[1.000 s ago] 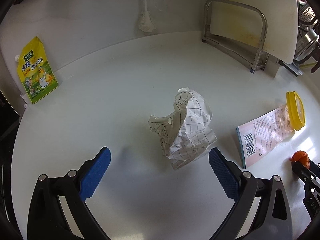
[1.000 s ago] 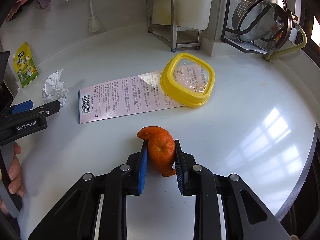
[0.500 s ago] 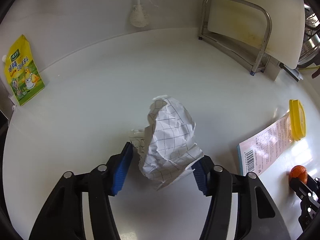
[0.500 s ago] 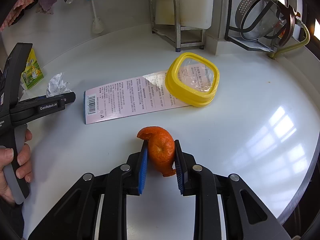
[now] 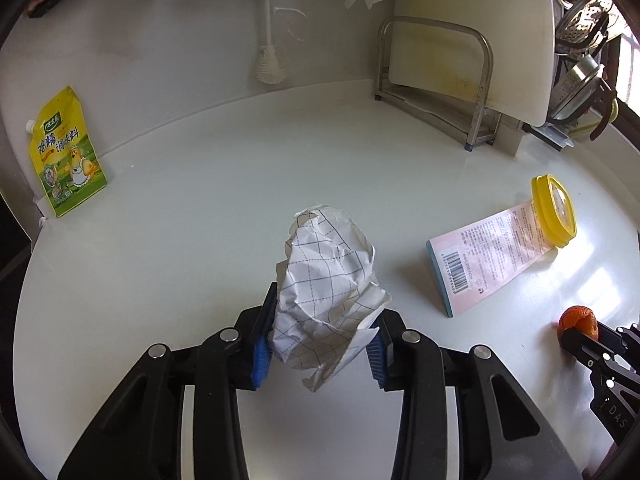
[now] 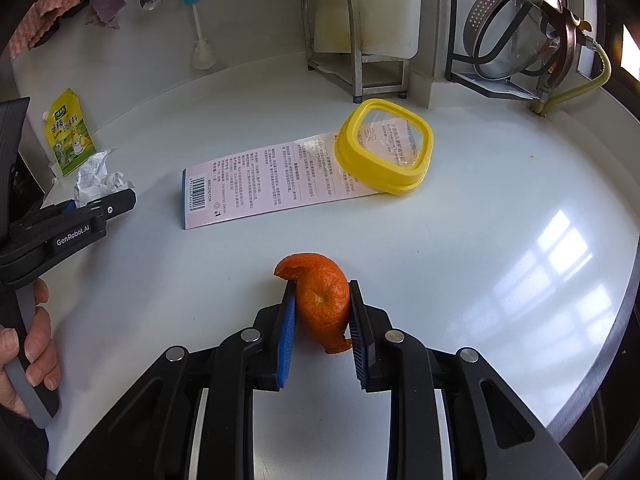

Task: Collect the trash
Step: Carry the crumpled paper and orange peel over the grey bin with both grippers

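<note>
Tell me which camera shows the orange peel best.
The right wrist view: the orange peel sits large and centred between the right gripper's pads. The left wrist view shows only a small piece at its right edge.

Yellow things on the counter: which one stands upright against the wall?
The yellow seasoning pouch, printed with a cartoon chicken, stands upright at the wall on the left. The other yellow thing, the yellow lid, rests tilted on the pink card.
</note>
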Demonstrator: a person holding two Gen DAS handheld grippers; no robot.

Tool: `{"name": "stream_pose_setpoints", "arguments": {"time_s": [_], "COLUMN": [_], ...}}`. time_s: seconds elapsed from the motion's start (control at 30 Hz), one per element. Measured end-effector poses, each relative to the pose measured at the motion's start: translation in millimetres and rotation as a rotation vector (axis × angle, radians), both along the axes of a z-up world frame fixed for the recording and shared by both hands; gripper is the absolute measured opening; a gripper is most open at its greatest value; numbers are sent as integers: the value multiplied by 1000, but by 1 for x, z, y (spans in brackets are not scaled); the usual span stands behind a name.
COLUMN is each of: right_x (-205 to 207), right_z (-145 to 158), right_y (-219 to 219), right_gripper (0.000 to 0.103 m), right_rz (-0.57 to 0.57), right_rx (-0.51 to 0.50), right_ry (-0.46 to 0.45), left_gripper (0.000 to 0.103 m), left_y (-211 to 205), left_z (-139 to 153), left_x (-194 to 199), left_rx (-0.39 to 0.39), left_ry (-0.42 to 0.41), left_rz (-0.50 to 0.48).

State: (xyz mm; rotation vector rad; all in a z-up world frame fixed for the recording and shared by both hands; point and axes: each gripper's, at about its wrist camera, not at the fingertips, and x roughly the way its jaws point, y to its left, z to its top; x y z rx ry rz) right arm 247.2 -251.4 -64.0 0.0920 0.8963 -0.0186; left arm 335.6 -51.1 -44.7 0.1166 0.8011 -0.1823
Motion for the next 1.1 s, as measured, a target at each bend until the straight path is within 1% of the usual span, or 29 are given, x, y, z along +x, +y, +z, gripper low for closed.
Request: {"name": "stream_pose_setpoints", "arguments": {"time_s": [0.07,0.17,0.23,0.3,0.4,0.43,0.53,0.6,0.67,0.73,0.8,0.9,1.03,1.1], "right_x": [-7,-17,-25,-34,-52,-58,-83,-97,-113,-134,-158,-195,-240,-257], "right_z": [-1,1,4,5,6,8,14,17,19,21,23,21,14,7], "right_y": [5,20,26,26,21,19,17,16,19,26,33,42,51,51], "right_gripper": [24,24,24,24,24,24,24,24,24,24,24,24,24,24], "right_rz": [-2,30,38,31,5,-1,-21,-38,-47,-47,-49,-50,-51,-58], "right_rx": [-2,-50,-64,-46,8,25,39,54,85,85,80,103,82,101], "right_ry": [-13,-38,-52,-58,-61,-62,-81,-87,-89,-101,-113,-127,-123,-99], "left_gripper": [38,38,38,38,38,38,38,38,38,38,38,38,38,38], "left_y": [-1,-3,-3,-3,0,1,5,9,14,17,19,21,20,19], "left_z": [2,3,4,4,6,7,11,15,21,26,27,23,14,10], "left_x": [-9,-24,-33,-44,-60,-67,-94,-114,-136,-160,-184,-217,-260,-276], "left_rx": [5,17,21,18,4,13,30,22,11,9,-2,-34,-23,-22], "left_ry": [-13,-33,-46,-54,-68,-73,-79,-80,-99,-122,-125,-95,-99,-90], "left_rz": [-10,-20,-23,-25,-27,-33,-67,-82,-94,-105,-120,-142,-158,-170]}}
